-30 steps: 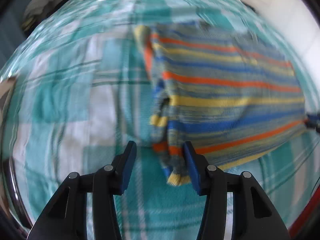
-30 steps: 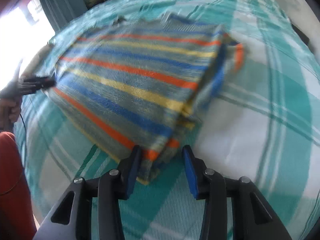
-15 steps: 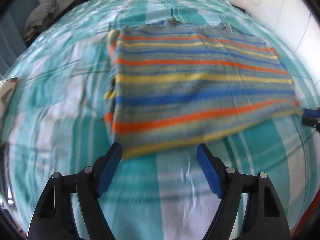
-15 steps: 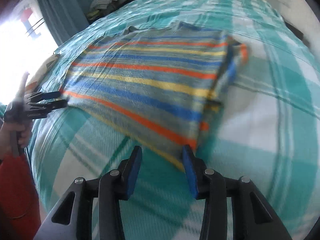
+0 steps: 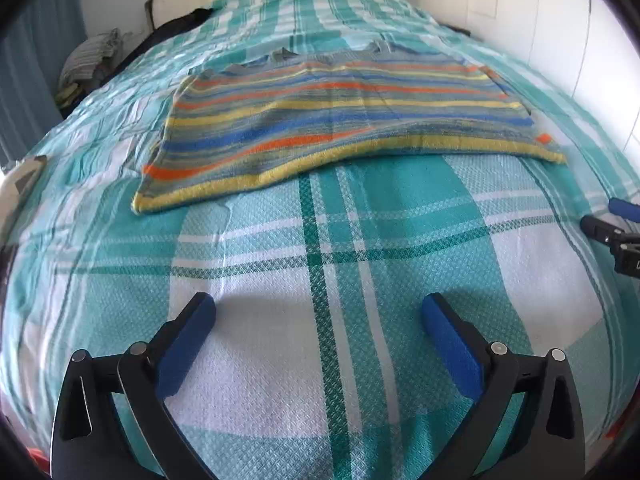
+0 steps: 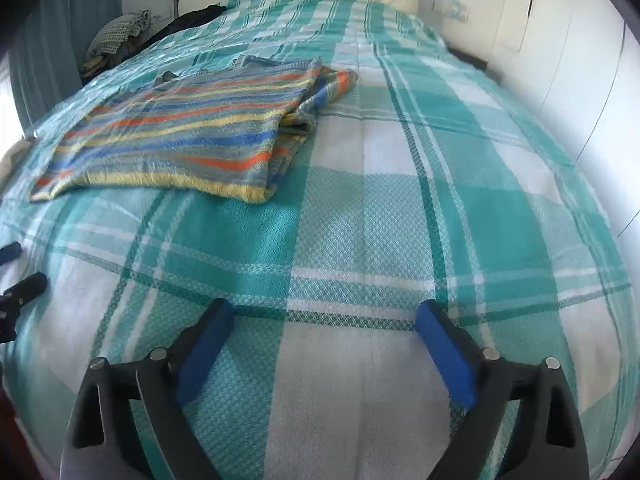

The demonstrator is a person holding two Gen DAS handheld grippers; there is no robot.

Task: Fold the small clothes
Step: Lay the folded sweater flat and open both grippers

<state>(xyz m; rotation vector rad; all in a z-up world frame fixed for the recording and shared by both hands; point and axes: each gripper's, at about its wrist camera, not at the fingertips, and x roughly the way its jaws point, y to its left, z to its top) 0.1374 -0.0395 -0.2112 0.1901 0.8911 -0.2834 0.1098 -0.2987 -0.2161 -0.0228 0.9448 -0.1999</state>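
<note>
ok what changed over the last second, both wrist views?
Both grippers let go of the striped garment and backed off toward its near side. The left gripper and right gripper have just been opening, and now nothing is between their pads; each had held a near corner. The garment now lies flat and untouched on the checked bedspread. Its fold and the pile by the headboard are unchanged.

One striped garment point(image 5: 344, 120), one plaid bedspread point(image 5: 360, 264), two grippers, one clothes pile point(image 6: 116, 36).
</note>
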